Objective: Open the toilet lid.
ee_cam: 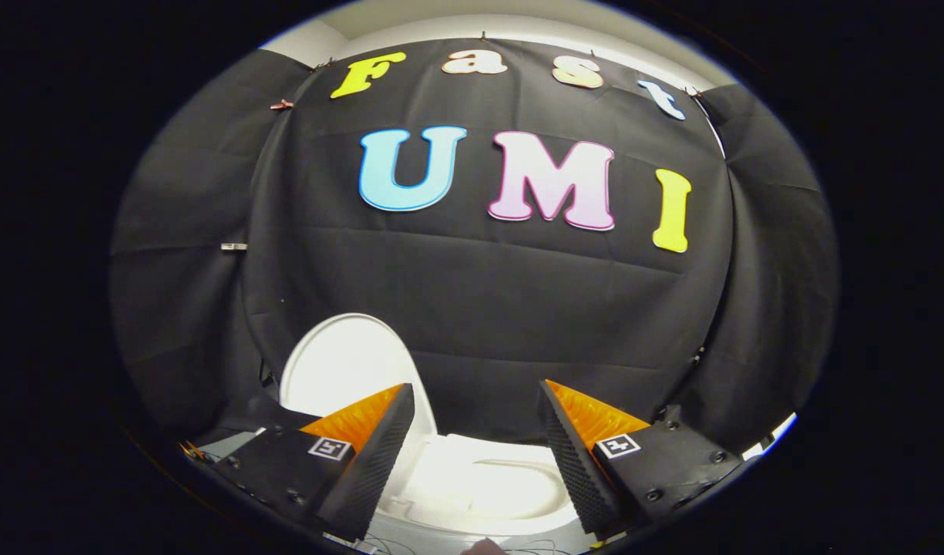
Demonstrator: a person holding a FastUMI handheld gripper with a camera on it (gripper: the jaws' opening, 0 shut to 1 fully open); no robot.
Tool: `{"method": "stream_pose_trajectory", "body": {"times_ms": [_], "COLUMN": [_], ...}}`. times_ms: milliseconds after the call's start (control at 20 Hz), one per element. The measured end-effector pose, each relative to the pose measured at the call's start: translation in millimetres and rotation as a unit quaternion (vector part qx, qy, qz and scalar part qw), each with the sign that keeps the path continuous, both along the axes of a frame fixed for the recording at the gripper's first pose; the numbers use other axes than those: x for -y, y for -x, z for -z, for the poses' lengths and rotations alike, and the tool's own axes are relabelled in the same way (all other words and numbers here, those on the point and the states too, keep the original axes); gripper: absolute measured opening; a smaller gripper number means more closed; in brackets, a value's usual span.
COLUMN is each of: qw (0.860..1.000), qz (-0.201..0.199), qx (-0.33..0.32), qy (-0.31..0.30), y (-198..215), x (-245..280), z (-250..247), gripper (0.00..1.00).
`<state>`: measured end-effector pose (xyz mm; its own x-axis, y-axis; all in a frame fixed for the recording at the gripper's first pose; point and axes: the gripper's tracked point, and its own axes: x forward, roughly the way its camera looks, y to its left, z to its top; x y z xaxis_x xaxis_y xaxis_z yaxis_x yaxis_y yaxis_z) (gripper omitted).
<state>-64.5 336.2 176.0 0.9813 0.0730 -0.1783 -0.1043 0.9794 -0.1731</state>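
On the left, the toilet lid stands raised, its pale rounded underside facing the camera, rising above and behind the left finger and resting close against the black cloth wall; I cannot tell whether it touches the cloth. Its long axis runs upward from the hinge, so it looks fully open, and the task reads as done or nearly so. The gripper is held wide open with nothing between its fingers and neither finger pressing on anything; the left finger overlaps the lid's lower edge in view, though whether it touches is unclear. Between the fingers and just below them lies the toilet seat, its white ring and bowl opening stretching across the gap. The lid therefore lies up and to the left of the gripper's midline, nearer the left finger. To the right, beyond the right finger, there is only cloth and open room, so drawing back and rightward looks the freest way out, well apart from the lid's edge.
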Motion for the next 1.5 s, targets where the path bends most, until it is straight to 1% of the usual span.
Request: {"method": "stream_pose_trajectory", "body": {"times_ms": [50,200,300,550,650,800,850,1000,1100,1150,1250,1400,1500], "qw": [1.0,0.999,0.999,0.997,0.996,0.996,0.995,0.991,0.989,0.989,0.991,0.99,0.99], "qz": [-0.002,0.021,0.04,0.06,0.066,0.058,0.054,0.06,0.063,0.074,0.076,0.07,0.065], "qx": [0.005,0.035,0.032,0.05,0.05,0.042,0.049,0.074,0.092,0.089,0.062,0.073,0.065], "qy": [-0.007,0.001,0.01,-0.009,-0.016,-0.051,-0.063,-0.09,-0.099,-0.097,-0.094,-0.102,-0.103], "y": [-2.0,-12.0,-18.1,-27.4,-33.1,-38.0,-37.4,-36.2,-36.9,-38.8,-40.8,-42.2,-44.1], "x": [19.1,84.7,123.6,181.1,199.8,211.5,216.1,237.4,249.2,258.1,263.5,265.4,261.9], "z": [1.9,11.6,26.5,50.0,69.6,104.6,112.9,130.5,138.6,147.8,165.2,161.8,167.3], "gripper": [0.99,0.99,0.99,0.99,0.99,0.99,0.99,0.99,0.99,0.99,0.99,0.99,0.99]}}
